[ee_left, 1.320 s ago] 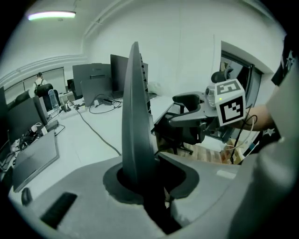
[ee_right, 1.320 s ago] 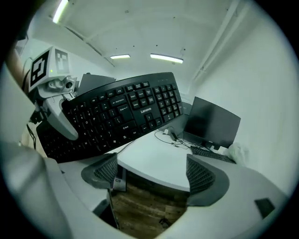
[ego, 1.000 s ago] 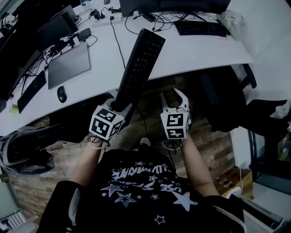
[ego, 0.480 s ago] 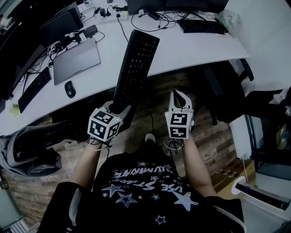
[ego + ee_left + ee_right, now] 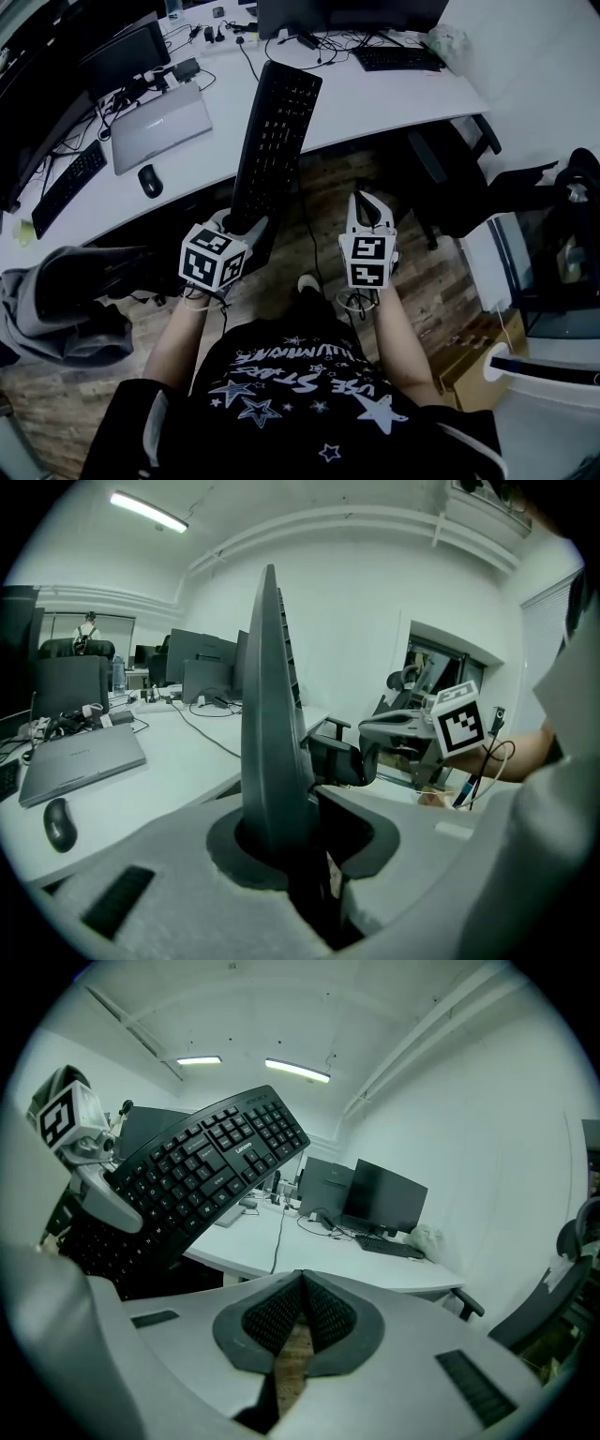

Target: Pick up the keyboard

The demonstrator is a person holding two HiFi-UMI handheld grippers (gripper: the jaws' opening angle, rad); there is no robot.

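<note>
A black keyboard (image 5: 272, 141) hangs in the air in front of the white desk (image 5: 375, 103), held by its near end. My left gripper (image 5: 242, 228) is shut on that end. In the left gripper view the keyboard (image 5: 272, 724) stands edge-on between the pads. My right gripper (image 5: 367, 208) is to the right of the keyboard, apart from it, shut with nothing between its fingers. In the right gripper view the keyboard (image 5: 202, 1171) shows keys-up at the left with the left gripper (image 5: 80, 1162) under it.
On the desk lie a closed laptop (image 5: 159, 122), a mouse (image 5: 149, 180), a second keyboard (image 5: 66, 187) at the left and a third (image 5: 398, 58) at the back right, with monitors and cables. An office chair (image 5: 459, 178) stands at the right; a grey jacket (image 5: 56, 309) at the left.
The right gripper's jaws have shut, empty. Both grippers and the held keyboard have drawn back from the desk, toward the person's body.
</note>
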